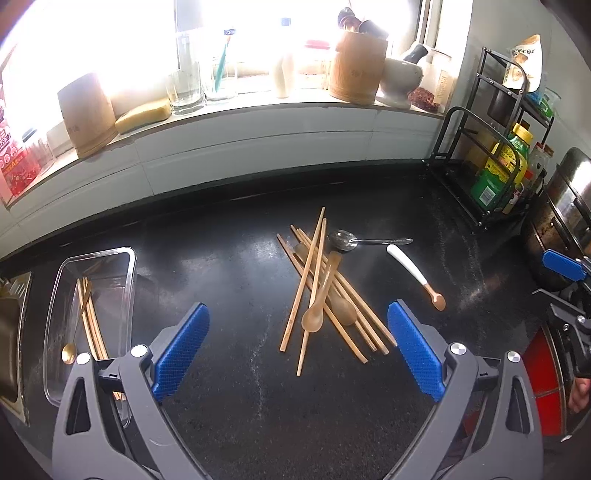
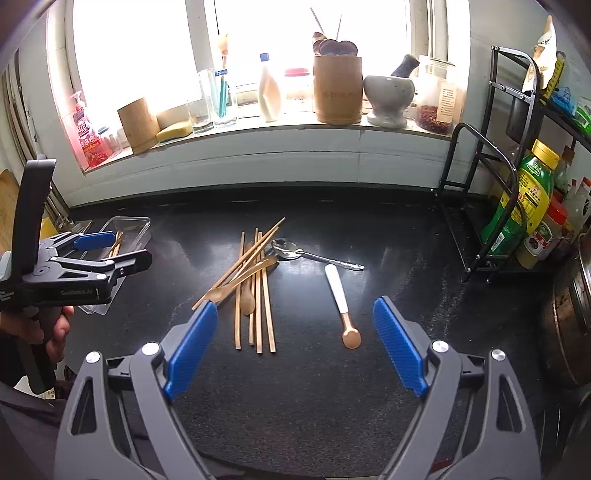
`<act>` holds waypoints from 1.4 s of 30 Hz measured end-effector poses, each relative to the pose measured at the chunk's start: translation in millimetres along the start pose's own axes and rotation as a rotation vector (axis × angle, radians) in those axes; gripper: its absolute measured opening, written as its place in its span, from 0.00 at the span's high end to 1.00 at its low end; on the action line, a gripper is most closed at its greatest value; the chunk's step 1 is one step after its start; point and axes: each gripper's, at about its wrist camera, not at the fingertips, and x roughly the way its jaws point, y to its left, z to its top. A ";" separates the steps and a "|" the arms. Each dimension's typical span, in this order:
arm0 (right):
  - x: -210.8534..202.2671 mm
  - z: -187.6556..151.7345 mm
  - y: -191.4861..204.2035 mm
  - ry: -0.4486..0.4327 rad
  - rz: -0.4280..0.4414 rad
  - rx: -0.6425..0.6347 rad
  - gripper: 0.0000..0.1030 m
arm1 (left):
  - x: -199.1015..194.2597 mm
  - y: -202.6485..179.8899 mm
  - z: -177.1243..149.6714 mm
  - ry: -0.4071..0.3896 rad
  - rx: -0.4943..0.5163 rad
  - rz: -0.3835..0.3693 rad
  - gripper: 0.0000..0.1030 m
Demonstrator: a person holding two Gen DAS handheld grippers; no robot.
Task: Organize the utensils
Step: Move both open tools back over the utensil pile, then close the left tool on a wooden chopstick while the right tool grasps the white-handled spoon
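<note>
Window backlight blown out; countertop glare; fisheye-bent edges.

surface: black speckled countertop | centre: loose pile of wooden chopsticks with wooden spoons across it | just beside: metal spoon, white-handled spoon | left: clear tray | right: black wire rack

Both grippers angling downward, jaws spread wide, nothing between the blue pads. Left gripper hanging open with pads well apart, its side showing in the right wrist view, a hand gripping its handle. Right gripper likewise gaping, empty; fingers curling at the left view's edge.
</note>
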 end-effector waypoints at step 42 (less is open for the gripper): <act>215.5 -5.9 -82.2 0.419 -0.067 -0.006 0.19 | 220.8 28.1 4.8 0.256 0.351 -0.137 0.14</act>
